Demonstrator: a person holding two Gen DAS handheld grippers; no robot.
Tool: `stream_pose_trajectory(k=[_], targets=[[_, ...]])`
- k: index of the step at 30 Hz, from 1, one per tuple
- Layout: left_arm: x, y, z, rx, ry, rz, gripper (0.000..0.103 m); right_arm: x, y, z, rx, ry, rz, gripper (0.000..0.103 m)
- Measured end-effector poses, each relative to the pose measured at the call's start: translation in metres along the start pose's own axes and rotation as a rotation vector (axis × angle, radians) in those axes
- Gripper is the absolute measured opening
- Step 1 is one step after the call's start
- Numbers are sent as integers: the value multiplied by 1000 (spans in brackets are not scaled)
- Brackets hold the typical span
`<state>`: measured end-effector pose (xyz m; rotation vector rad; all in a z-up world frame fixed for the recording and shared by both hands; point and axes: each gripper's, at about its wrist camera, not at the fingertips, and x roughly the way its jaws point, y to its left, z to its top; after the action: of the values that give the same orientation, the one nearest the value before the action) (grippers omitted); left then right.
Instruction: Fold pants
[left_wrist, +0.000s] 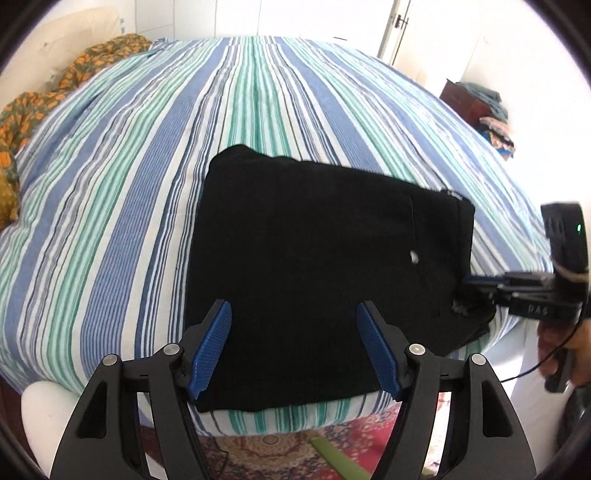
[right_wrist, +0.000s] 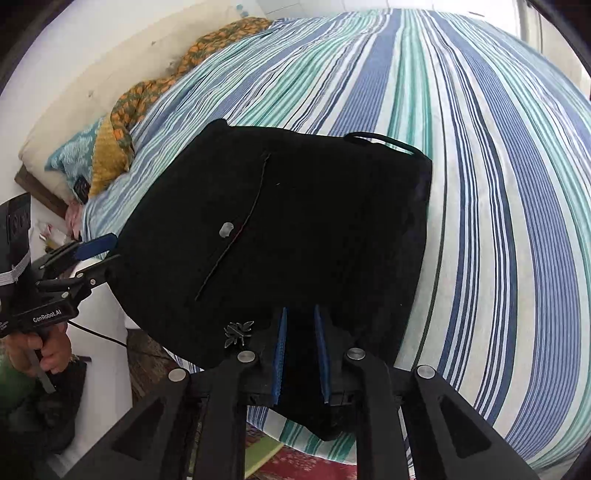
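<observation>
Two sets of fingers at work, my left fingers (left_wrist: 293, 347) spread wide above the near edge of the black pants (left_wrist: 325, 280), folded flat on the striped bed (left_wrist: 147, 166), my right fingers (right_wrist: 300, 354) narrow, pinching the pants' edge.

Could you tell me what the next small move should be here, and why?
Probably close the left gripper on the pants' near edge. Its fingers stand open, astride the cloth without pinching it, while the right gripper is nearly closed on the other end; both ends need holding to fold.
</observation>
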<state>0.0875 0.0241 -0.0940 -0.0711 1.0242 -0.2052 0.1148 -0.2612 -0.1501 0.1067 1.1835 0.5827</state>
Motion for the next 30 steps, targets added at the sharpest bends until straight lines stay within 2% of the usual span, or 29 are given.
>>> stream_pose_trajectory(k=[2,4,9,11,13,14,17,18,20,22,24,27,30], targets=[[11,4,26,-1,24,-23,76,0,-7,1,43,-2,18,12],[35,6,51,31,88,-39,77,2,-7,1,40,-10,9,12],[111,11,99,146,199,171,77,-1,4,0,0,-36,-51,12],[129,23,118,103,219,197,79,-1,4,-2,16,-53,-53,12],[138,34,137,55,209,268,79,-2,3,-4,27,-68,-56,12],[141,41,144,35,198,297,83,-2,3,-4,27,-72,-59,12],[139,61,157,-29,171,414,82,-1,4,-3,23,-73,-59,12],[136,69,159,-57,164,422,80,-1,3,-2,25,-73,-54,12],[123,84,155,-123,145,370,80,-2,-1,-4,36,-77,-38,12],[106,89,141,-147,124,304,80,-5,-5,-7,54,-83,-16,12],[82,81,118,-126,98,253,80,-8,-12,-9,72,-91,12,12],[41,58,73,-77,58,125,80,-20,-16,-6,103,-98,48,12],[21,32,34,-26,61,23,80,-46,-6,-6,87,-136,42,16]])
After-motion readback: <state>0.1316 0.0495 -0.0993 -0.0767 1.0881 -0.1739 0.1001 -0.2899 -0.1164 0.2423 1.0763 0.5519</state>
